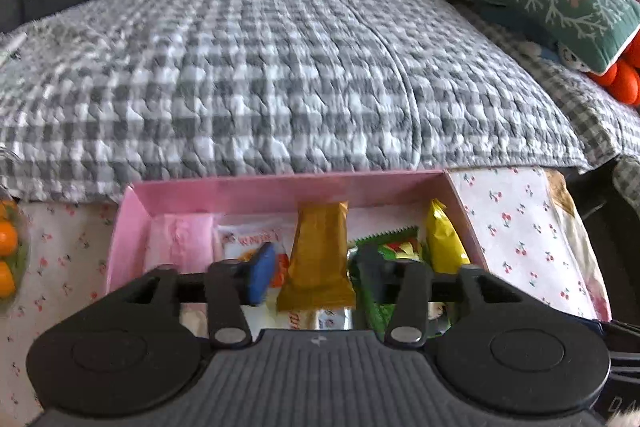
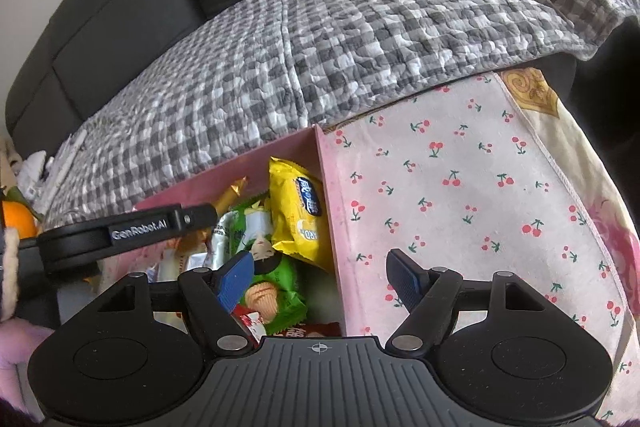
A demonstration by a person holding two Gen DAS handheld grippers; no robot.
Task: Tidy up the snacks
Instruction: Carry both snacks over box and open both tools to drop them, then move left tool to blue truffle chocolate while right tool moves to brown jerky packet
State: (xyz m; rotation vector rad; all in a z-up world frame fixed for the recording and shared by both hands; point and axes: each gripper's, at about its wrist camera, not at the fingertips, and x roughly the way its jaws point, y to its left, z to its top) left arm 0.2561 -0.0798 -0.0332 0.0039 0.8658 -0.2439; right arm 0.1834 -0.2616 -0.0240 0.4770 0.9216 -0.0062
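Observation:
A pink box point(image 1: 256, 190) on the cherry-print cloth holds several snack packs. In the left wrist view my left gripper point(image 1: 316, 269) is open over the box, its fingers on either side of a gold-orange bar pack point(image 1: 318, 259) that stands between them without being pinched. A green pack point(image 1: 390, 247) and a yellow pack point(image 1: 442, 243) lie to the right, a pink pack point(image 1: 180, 239) to the left. My right gripper point(image 2: 322, 277) is open and empty, straddling the box's right wall point(image 2: 334, 219). The yellow pack point(image 2: 298, 211) and green pack point(image 2: 276, 287) show there too.
A grey checked quilt point(image 1: 280, 67) on a dark sofa lies right behind the box. A green cushion point(image 1: 556, 3) and orange toys sit at the right. Oranges point(image 1: 8, 247) are at the left edge. Cherry-print cloth point(image 2: 460, 187) spreads right of the box.

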